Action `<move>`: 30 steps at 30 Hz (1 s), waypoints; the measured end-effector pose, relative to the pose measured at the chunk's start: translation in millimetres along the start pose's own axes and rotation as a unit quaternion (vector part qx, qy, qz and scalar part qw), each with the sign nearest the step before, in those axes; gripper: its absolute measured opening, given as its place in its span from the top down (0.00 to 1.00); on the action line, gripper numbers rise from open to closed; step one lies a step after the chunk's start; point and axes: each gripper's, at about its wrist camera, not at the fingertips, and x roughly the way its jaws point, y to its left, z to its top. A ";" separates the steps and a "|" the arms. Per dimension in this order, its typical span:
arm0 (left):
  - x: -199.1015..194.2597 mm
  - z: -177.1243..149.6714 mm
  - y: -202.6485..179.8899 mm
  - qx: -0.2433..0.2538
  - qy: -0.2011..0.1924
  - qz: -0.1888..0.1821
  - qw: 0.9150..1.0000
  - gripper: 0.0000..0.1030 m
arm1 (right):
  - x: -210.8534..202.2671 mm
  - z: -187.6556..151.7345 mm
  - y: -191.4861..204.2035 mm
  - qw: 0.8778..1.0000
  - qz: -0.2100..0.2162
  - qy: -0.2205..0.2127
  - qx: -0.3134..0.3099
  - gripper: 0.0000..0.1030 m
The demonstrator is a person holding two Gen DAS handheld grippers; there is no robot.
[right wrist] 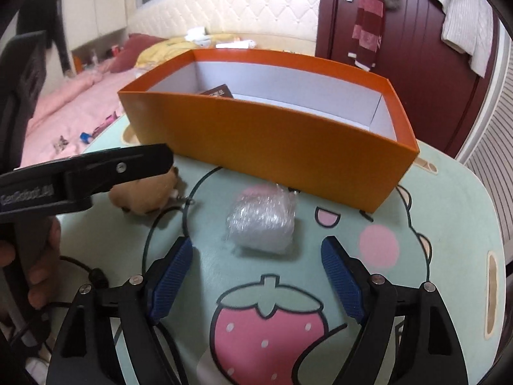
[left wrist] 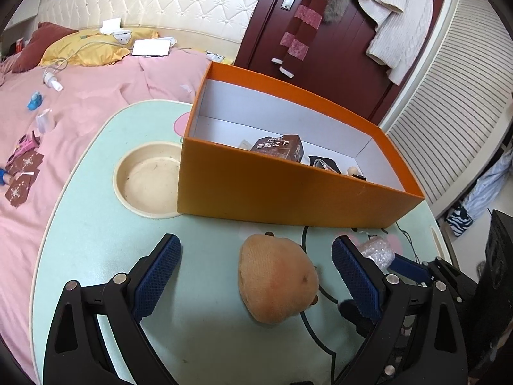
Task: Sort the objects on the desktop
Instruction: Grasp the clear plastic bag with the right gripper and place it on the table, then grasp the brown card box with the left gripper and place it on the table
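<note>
A tan plush toy (left wrist: 277, 280) lies on the mint-green table (left wrist: 96, 224), between the fingers of my open left gripper (left wrist: 256, 256), which does not touch it. An orange box (left wrist: 288, 192) stands behind it, holding a brown card pack (left wrist: 279, 149) and small dark items. In the right wrist view a wad of clear bubble wrap (right wrist: 261, 221) sits just ahead of my open right gripper (right wrist: 256, 250), close to the orange box (right wrist: 272, 141). The plush toy (right wrist: 144, 192) shows at the left, partly behind the left gripper's black finger (right wrist: 96, 173). A hand (right wrist: 38, 256) holds that tool.
A round cream cup recess (left wrist: 149, 181) is sunk into the table left of the box. A bed with pink covers (left wrist: 80, 96) and scattered small things lies beyond the table. A dark red door (left wrist: 336, 48) with hanging clothes stands behind the box. A black cable (right wrist: 166, 215) crosses the table.
</note>
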 end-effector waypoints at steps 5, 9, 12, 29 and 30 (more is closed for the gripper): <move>-5.7 0.8 4.8 -0.007 0.005 -0.002 1.000 0.07 | -5.1 -5.9 -6.6 1.000 -0.002 -0.012 0.018 0.18; -29.3 23.0 5.9 -0.023 -0.006 -0.039 0.999 0.07 | -4.3 -7.6 -9.2 0.999 0.010 -0.011 0.037 0.15; -37.7 54.4 -8.8 0.024 -0.010 -0.004 1.000 0.07 | -6.8 -8.3 -4.8 0.999 0.013 -0.014 0.036 0.14; 81.6 108.5 -60.0 0.188 0.227 0.097 0.951 0.49 | -16.2 -14.2 -26.6 0.993 0.062 -0.038 0.097 0.11; 84.0 108.8 -59.3 0.188 0.234 0.098 0.949 0.51 | -16.4 -14.2 -26.8 0.992 0.063 -0.038 0.098 0.11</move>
